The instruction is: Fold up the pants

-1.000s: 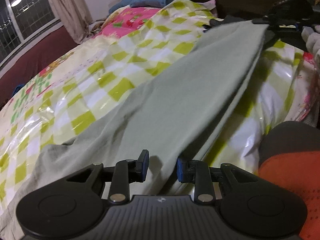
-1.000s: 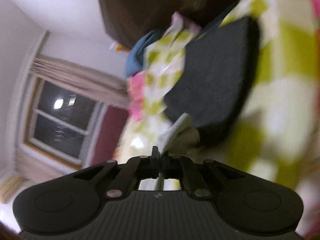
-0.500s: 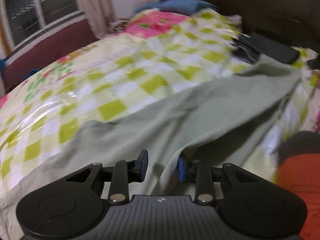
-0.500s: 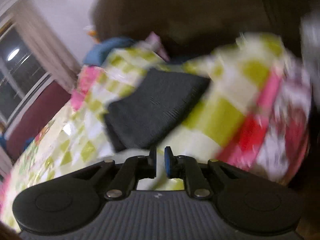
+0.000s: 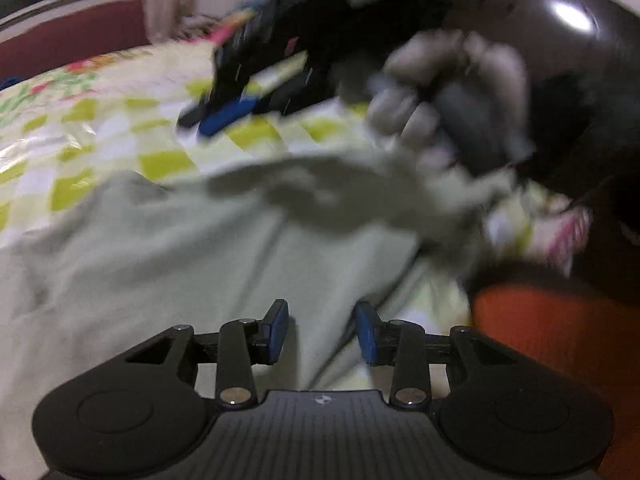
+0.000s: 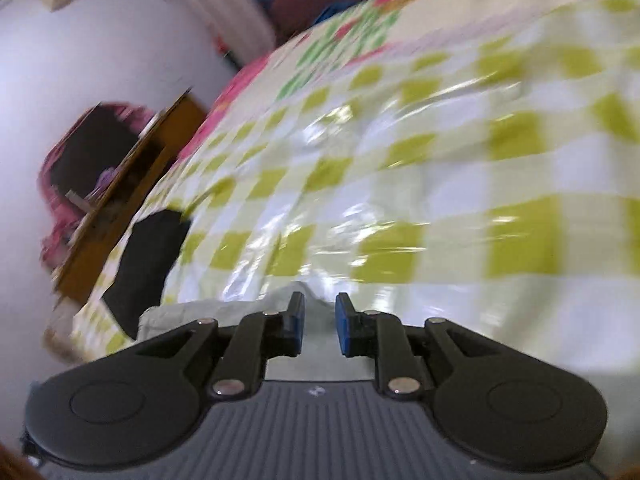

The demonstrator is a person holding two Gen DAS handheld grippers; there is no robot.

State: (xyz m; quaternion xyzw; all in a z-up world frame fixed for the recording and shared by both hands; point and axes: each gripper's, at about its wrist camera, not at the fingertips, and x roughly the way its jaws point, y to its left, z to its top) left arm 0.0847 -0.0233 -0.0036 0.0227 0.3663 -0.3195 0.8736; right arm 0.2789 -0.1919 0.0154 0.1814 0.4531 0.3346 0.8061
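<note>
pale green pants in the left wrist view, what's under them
The pale green pants lie on a glossy checked bed cover, which shows beyond their far edge and beside a fold at lower right. Whatever lies beneath the middle of the cloth is covered and cannot be seen.

- No readable text, label, brand, number or sign in either view.
- Only a small pale emblem on the ribbed body of the left gripper (image 5: 322, 330), too small to make out.
- Same kind of small emblem on the body of the right gripper (image 6: 319, 322), likewise illegible.
</note>
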